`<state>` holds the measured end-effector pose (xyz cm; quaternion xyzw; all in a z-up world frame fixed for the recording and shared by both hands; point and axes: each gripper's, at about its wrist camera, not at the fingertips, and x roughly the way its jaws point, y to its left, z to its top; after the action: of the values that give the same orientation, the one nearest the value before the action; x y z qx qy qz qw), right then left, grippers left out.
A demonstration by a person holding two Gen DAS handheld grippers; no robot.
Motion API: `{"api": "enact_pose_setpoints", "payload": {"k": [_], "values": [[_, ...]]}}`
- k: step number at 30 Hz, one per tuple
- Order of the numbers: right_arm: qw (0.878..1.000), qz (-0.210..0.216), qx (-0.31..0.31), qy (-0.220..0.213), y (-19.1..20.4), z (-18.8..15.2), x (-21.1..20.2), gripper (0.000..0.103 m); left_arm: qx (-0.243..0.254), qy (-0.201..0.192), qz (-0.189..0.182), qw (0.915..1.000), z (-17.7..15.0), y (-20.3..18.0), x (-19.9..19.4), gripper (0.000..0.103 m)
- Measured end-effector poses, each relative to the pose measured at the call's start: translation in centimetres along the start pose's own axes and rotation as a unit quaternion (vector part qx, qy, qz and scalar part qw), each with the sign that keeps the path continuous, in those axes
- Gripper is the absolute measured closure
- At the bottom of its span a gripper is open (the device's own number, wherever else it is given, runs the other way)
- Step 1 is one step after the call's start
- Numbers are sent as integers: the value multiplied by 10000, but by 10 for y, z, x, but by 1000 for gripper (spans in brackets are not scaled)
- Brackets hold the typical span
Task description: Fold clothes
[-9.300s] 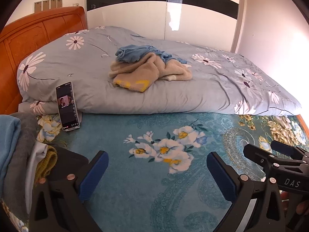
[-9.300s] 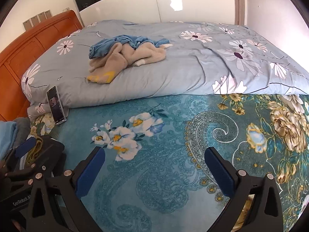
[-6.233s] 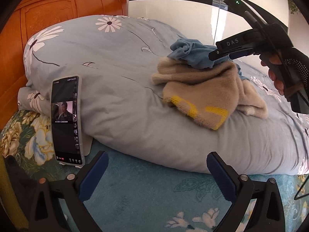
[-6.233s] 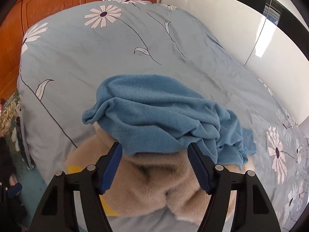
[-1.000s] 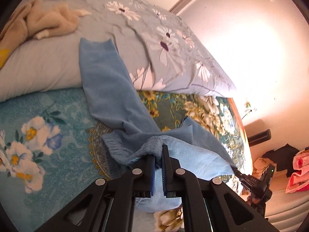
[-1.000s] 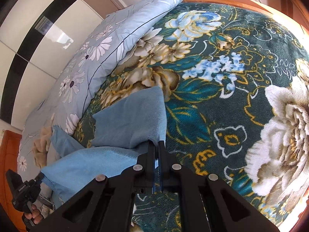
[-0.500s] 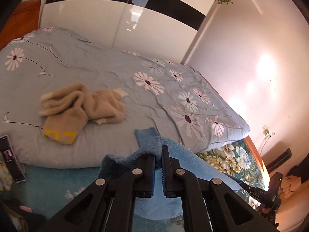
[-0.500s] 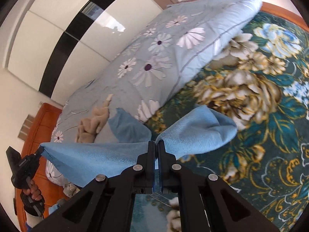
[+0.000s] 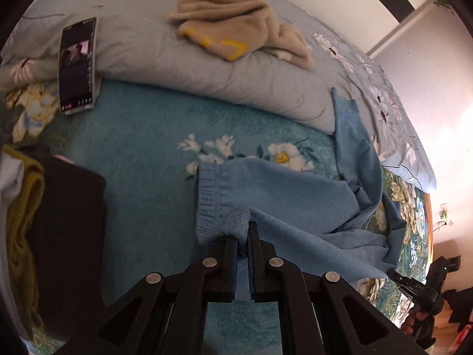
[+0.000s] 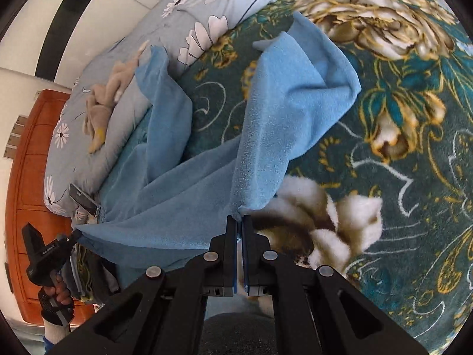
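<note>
The left gripper (image 9: pixel 243 238) has its fingers pressed nearly together on a bunched corner of the blue fleece garment (image 9: pixel 280 195), beside the ribbed elastic band; the pinched fabric hides the very tips. The right gripper (image 10: pixel 239 222) is likewise clamped on another edge of the same garment (image 10: pixel 278 112), with only a sliver of cloth showing between its closed fingers. The garment hangs stretched between the two grippers, with the rest trailing over the floral blanket (image 9: pixel 142 153) on the bed; one long section runs up onto the grey flowered duvet (image 9: pixel 207 68), and its far end is cut off by folds. A beige garment (image 9: pixel 236 29) with yellow marks lies crumpled on the duvet, well apart from the blue one. A phone (image 9: pixel 77 65) leans against the duvet's edge, its screen lit but too blurred to read. At the left rim of the left wrist view a stack of folded clothes (image 9: pixel 44 236) in dark, mustard and pale colours is partly cut off. In the right wrist view the person's gloved hand (image 10: pixel 56 295) grips the left gripper's handle, in front of the wooden headboard (image 10: pixel 32 177).
</note>
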<state>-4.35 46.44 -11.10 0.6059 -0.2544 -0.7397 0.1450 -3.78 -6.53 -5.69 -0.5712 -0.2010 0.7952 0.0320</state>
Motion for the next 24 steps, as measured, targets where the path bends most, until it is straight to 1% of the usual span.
{"api": "enact_pose_setpoints", "payload": {"k": [3, 6, 8, 9, 10, 11, 13, 14, 16, 18, 23, 24], "values": [[9999, -107, -20, -7, -2, 0, -5, 100, -102, 73, 25, 9999, -3, 3, 6, 96], [9994, -217, -190, -212, 2, 3, -22, 100, -111, 152, 139, 9997, 1, 2, 15, 94], [9981, -356, -264, -437, 1, 12, -36, 99, -134, 235, 193, 9994, 4, 2, 22, 94], [9972, -432, -299, -541, 0, 18, -42, 97, -153, 272, 222, 9993, 5, 2, 26, 94], [9962, -538, -324, -605, 1, 30, -42, 92, -161, 308, 251, 9991, 5, 2, 29, 94], [9951, -643, -350, -669, 2, 41, -43, 90, -164, 345, 277, 9989, 5, 1, 32, 93], [9925, -846, -404, -784, 4, 65, -44, 80, -148, 384, 361, 9985, 5, -1, 34, 90], [9919, -905, -452, -766, 7, 79, -40, 78, -139, 401, 406, 9983, 4, -2, 35, 89], [9903, -1078, -559, -672, 13, 104, -29, 70, -80, 400, 456, 9981, 3, -3, 35, 89], [9880, -1280, -675, -547, 16, 127, -17, 69, -68, 393, 456, 9982, 2, -3, 36, 89], [9807, -1758, -855, -84, 15, 151, 14, 69, -155, 436, 471, 9978, 1, 0, 38, 88], [9815, -1718, -833, -125, 14, 152, 11, 69, -161, 443, 481, 9977, 1, 0, 38, 88]]}}
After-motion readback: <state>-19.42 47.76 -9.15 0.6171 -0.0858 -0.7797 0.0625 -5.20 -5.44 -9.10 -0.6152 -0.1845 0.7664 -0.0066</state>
